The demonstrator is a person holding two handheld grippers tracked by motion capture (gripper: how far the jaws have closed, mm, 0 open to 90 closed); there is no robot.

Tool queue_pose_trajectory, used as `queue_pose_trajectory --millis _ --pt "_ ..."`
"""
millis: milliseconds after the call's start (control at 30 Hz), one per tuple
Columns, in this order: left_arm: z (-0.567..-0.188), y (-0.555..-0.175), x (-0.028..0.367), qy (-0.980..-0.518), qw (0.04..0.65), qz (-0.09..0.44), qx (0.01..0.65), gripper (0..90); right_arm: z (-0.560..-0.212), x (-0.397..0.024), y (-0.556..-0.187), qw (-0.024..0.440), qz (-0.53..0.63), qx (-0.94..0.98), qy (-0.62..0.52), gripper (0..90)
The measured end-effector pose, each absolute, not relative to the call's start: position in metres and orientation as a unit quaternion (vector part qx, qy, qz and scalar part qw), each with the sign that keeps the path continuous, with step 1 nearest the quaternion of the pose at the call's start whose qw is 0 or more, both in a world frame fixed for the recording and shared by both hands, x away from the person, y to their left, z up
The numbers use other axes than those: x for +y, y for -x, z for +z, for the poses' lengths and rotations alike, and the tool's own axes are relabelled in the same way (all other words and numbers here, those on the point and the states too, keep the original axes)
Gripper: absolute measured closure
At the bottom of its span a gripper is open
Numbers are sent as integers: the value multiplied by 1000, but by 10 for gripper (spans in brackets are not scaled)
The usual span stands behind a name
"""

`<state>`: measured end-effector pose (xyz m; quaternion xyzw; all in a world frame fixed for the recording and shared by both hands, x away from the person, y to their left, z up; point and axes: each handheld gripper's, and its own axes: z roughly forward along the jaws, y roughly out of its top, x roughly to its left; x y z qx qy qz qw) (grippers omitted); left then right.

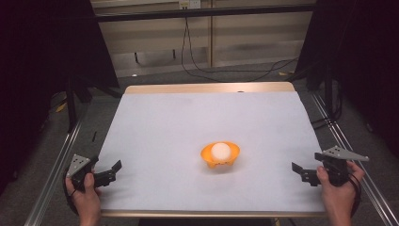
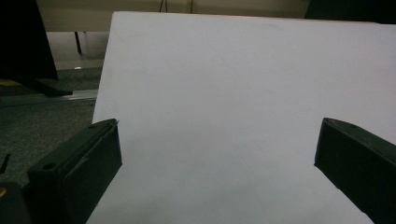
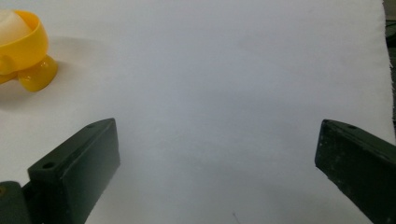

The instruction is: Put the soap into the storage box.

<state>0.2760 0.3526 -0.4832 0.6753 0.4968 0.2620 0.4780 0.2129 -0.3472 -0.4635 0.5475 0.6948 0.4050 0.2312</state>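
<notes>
An orange footed bowl (image 1: 220, 157) with a white ball (image 1: 220, 150) in it stands on the white table (image 1: 202, 122), a little right of centre and toward the front. In the right gripper view the bowl (image 3: 25, 51) sits at the upper left with the ball (image 3: 11, 21) inside. My left gripper (image 1: 114, 170) rests at the table's front left corner, jaws wide apart and empty. At the front right edge my right gripper (image 1: 296, 170) is open too, with nothing between its jaws. In their own views the left gripper (image 2: 217, 158) and right gripper (image 3: 217, 158) face bare white table.
Metal rails (image 1: 56, 165) run along both sides of the table. Black curtains and stand legs (image 1: 70, 103) are at the left and right. Cables (image 1: 226, 70) lie on the floor beyond the far edge. A wooden strip (image 1: 207, 88) marks the far edge.
</notes>
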Motion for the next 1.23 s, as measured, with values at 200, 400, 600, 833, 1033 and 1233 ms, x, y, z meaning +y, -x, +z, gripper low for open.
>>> queue_pose_trajectory --millis 200,400,600,833,1033,1233 --pt "-483 -276 352 -674 479 262 499 5 -460 -356 -207 235 407 687 -554 0" --pt "-483 -276 353 -674 480 259 498 5 -462 -363 -200 243 416 674 -559 0" --pt "-483 -276 353 -674 480 259 499 5 -471 -367 -195 241 429 662 -566 0" --pt "-483 -276 353 -678 474 262 498 5 -483 -362 -190 243 437 661 -559 0" --pt "-483 -276 352 -676 476 263 497 5 -486 -369 -183 246 474 631 -563 0" --pt "-483 -276 352 -680 473 264 494 5 -486 -367 -183 251 466 633 -565 0"
